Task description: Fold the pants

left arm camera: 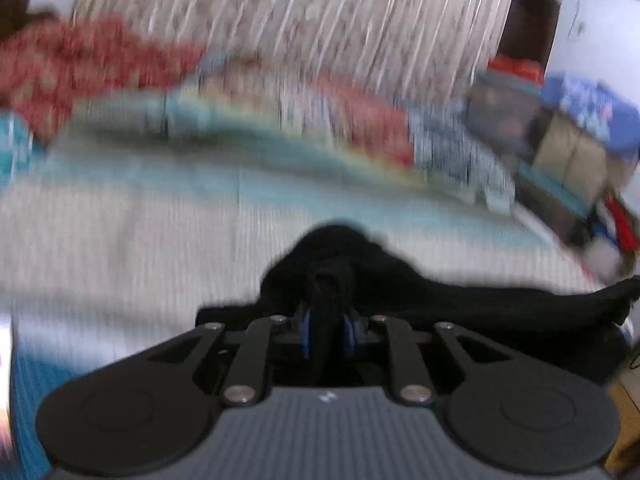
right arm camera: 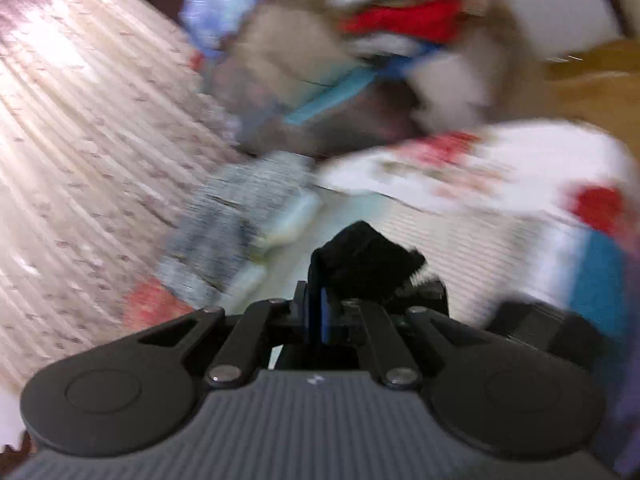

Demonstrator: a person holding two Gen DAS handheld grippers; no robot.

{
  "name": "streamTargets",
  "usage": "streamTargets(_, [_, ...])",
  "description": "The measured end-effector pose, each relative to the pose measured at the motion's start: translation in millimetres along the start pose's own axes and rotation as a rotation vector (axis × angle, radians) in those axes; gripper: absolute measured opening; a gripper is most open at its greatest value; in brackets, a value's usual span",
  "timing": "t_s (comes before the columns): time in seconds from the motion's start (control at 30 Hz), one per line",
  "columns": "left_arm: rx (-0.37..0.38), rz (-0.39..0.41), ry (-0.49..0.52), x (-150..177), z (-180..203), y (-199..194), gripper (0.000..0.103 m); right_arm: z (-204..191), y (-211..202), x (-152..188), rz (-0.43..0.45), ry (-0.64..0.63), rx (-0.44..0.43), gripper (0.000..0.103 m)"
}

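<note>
The black pants [left arm camera: 460, 300] hang in the air between my two grippers over the striped bed cover [left arm camera: 120, 248]. My left gripper [left arm camera: 327, 312] is shut on a bunched fold of the black cloth, which stretches away to the right. My right gripper [right arm camera: 322, 300] is shut on another bunch of the black pants [right arm camera: 368, 264], held above the bed. Both views are heavily motion-blurred.
A pleated floral curtain [left arm camera: 320, 20] hangs behind the bed. Red, teal and grey bedding [left arm camera: 360, 120] is heaped at the far edge. Piled clothes and bags [right arm camera: 380, 40] stand beside the bed, and a white floral pillow [right arm camera: 480, 168] lies at the right.
</note>
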State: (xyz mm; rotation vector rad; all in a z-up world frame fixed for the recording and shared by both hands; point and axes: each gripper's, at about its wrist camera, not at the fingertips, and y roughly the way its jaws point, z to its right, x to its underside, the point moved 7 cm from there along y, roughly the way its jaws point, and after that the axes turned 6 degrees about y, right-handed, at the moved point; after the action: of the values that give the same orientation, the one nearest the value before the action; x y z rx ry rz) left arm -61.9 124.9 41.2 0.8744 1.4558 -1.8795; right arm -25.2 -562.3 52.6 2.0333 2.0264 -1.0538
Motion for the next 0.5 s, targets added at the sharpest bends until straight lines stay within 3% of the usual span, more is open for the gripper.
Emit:
streamTargets(0.03, [-0.002,-0.070,-0.014,20.4,1.7,4.5,0.029,31.1,-2.0,12.5,-0.030,0.022,0.080,0.013])
streamTargets(0.07, [-0.014,-0.140,-0.027,43.6,4.2,7.4,0.032,57.7,-0.8,23.8,-0.061,0.046,0.168,0.013])
streamTargets(0.1, [-0.024,-0.169,-0.030,57.0,4.2,7.0,0.032,83.2,-1.9,34.3,-0.077,0.077,0.262,0.020])
streamTargets(0.13, [-0.027,-0.174,-0.027,64.5,6.4,1.9,0.032,105.6,-6.1,43.1,-0.077,0.122,0.338,0.033])
streamTargets(0.17, [-0.025,-0.162,-0.029,66.7,8.1,-6.5,0.035,122.2,-13.1,49.8,-0.055,0.189,0.368,0.038])
streamTargets(0.2, [-0.013,-0.144,-0.040,64.8,8.4,-17.3,0.044,132.1,-21.5,54.0,-0.026,0.256,0.366,0.047])
streamTargets(0.23, [0.006,-0.121,-0.057,62.2,7.4,-28.7,0.055,135.6,-29.3,55.9,0.003,0.291,0.364,0.047])
streamTargets(0.33, [0.039,-0.060,-0.116,50.7,-4.7,-59.4,0.070,122.1,-41.4,53.2,0.061,0.219,0.381,0.053])
streamTargets(0.43, [0.022,-0.034,-0.169,41.6,-24.5,-73.6,0.075,109.8,-46.6,48.5,0.104,0.194,0.390,0.062])
streamTargets(0.5, [0.011,-0.021,-0.235,37.8,-40.6,-75.2,0.075,114.7,-48.2,44.3,0.089,0.200,0.387,0.062])
